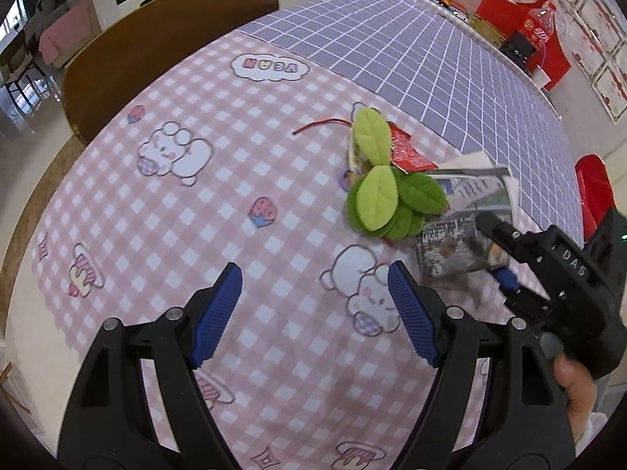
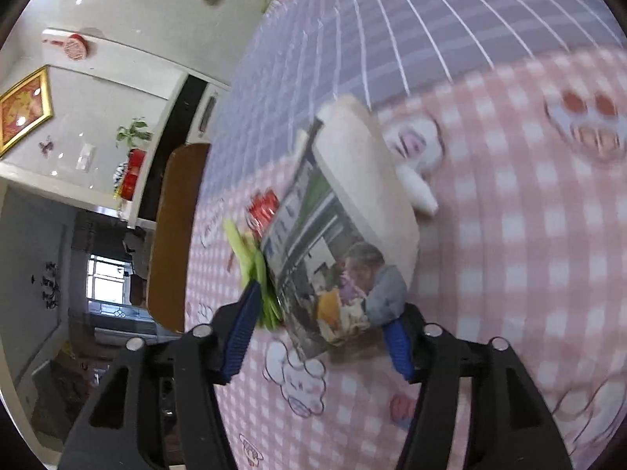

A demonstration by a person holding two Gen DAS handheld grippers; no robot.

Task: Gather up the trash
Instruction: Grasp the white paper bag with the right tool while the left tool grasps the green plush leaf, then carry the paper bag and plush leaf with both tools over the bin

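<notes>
Blue ribbed pads on the right gripper [image 2: 319, 337] sit either side of a folded printed-paper leaflet with a photo on it [image 2: 333, 243]; jaws partly spread, near corner of the paper between them. Motion blur hides whether the pads press on it, so can't tell if it's gripped.

Left gripper [image 1: 315, 313]: jaws spread wide, nothing between them, hovering over bare pink gingham cloth on the worktop [image 1: 164, 235], short of the pile.

Trash cluster just past the left jaws, all touching or overlapping:
- the leaflet, one end under the right gripper [image 1: 505, 258]
- green felt-like fake leaves [image 1: 386, 192]
- crumpled red foil wrapper [image 1: 407, 149] behind the leaves
- thin red string [image 1: 321, 124] lying loose on the cloth beside them

White crumpled tissue or paper [image 2: 417, 190] lies just beyond the leaflet in the right view.

Progress, my read: early. Everything visible is on the worktop, nothing lifted clear, no bin or bag in either view. Leaflet pickup looks like the step in hand. Leaves, wrapper, string and tissue are left after that.
</notes>
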